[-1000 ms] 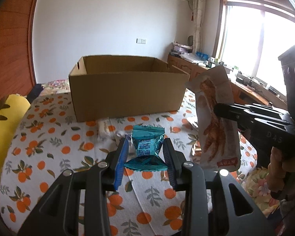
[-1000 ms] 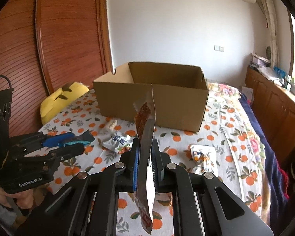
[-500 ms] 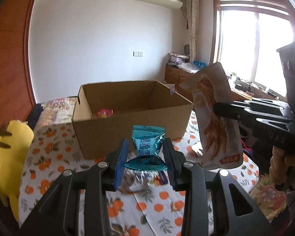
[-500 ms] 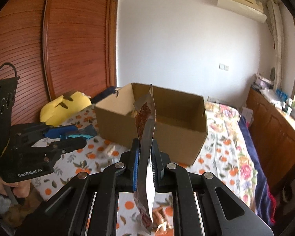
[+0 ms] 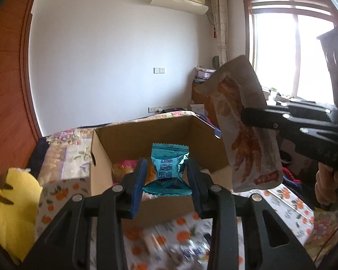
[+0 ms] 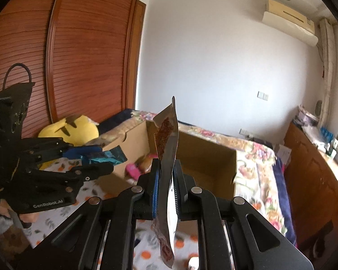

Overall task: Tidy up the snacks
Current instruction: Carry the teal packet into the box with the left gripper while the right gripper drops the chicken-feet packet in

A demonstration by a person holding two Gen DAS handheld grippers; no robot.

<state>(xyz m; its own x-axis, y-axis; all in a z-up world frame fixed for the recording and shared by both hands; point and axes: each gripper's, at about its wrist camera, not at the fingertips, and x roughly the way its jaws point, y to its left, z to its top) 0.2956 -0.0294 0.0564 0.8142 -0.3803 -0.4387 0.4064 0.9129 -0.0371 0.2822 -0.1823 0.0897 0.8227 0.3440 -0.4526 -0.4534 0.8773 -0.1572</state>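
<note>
Both grippers risen and carried forward toward cardboard box [image 5: 160, 139]. Left gripper [image 5: 166, 177], teal packet [image 5: 169, 168] between pads, earlier over orange-print cloth [image 5: 288, 204] short of box; now over box's near edge, packet against open interior. Right gripper [image 6: 165, 193] with flat snack pouch [image 6: 166, 157] likewise lifted from above cloth to box's near wall. Box interior, earlier hidden behind front wall, now in view: pink packet [image 6: 133, 169] inside. Loose packets on cloth slid to lower edge of view, blurred.
</note>
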